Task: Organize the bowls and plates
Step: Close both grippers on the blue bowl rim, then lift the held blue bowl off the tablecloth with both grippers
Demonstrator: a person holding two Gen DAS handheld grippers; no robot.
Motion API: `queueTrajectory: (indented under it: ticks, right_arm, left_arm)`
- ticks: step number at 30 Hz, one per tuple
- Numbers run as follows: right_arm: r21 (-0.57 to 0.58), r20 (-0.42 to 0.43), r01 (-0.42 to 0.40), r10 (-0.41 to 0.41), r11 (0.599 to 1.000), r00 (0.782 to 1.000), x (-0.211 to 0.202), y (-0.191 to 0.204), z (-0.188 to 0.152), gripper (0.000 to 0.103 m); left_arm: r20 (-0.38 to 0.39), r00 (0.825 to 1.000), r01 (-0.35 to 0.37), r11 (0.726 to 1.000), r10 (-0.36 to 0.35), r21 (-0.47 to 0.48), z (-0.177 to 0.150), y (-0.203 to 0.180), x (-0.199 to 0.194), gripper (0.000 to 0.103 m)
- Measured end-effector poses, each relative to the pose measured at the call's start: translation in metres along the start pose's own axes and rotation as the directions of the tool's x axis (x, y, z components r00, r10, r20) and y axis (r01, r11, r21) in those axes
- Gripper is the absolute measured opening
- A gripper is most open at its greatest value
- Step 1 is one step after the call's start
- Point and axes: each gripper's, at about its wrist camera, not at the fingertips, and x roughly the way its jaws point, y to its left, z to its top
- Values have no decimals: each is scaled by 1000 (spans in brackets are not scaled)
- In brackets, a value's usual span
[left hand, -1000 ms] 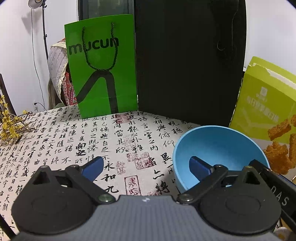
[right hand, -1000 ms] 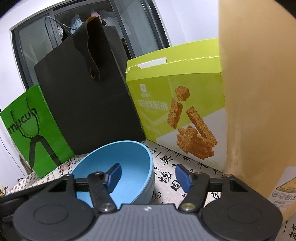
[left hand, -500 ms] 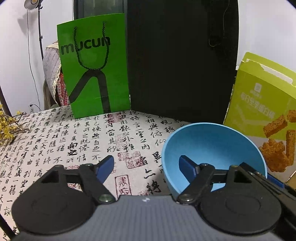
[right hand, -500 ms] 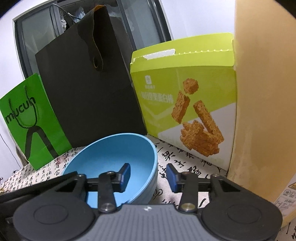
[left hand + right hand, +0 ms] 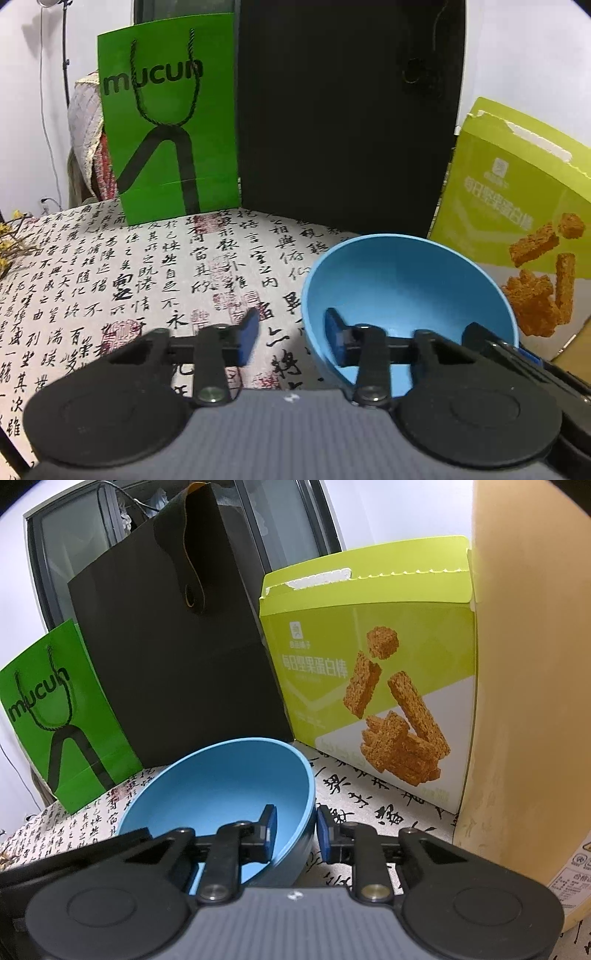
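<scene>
Jaws of each hand-held gripper, left (image 5: 291,338) and right (image 5: 295,830), closing astride blue bowl (image 5: 406,280) rim.

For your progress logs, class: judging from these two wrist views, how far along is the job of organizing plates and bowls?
Early. Nothing looks organized yet: only one blue bowl shows, on the calligraphy tablecloth, with no plates or stack visible. In hand: the left gripper and right gripper each straddle a side of its rim, jaws closing, not clearly pressing yet. Left: gripping, lifting and placing it.

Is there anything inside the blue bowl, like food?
No, the blue bowl holds no food; only gripper fingers reach over its rim.
</scene>
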Motion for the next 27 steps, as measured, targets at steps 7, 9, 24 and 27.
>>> queueTrajectory:
  ticks: [7,9,24,27]
  right_arm:
    - [9,2,-4,4,1000,1000,-2,-1,0,14]
    - [14,6,-10,10,1000,1000,-3,-1,1,12]
    - [55,31,-29,27,998,999,-12,-6,3,12]
    - [56,34,-32,30,998,999,-13,-6,3,12]
  left_arm:
    - [30,999,17,1000,-18,11,0,-1,-5,14]
    - [30,999,13,1000,-13,17,0,-2,-6,14]
    - [45,999,13,999,-15,33,-2,-4,-14,14]
    - [47,999,12,999,-14,35,-2,-4,-15,14]
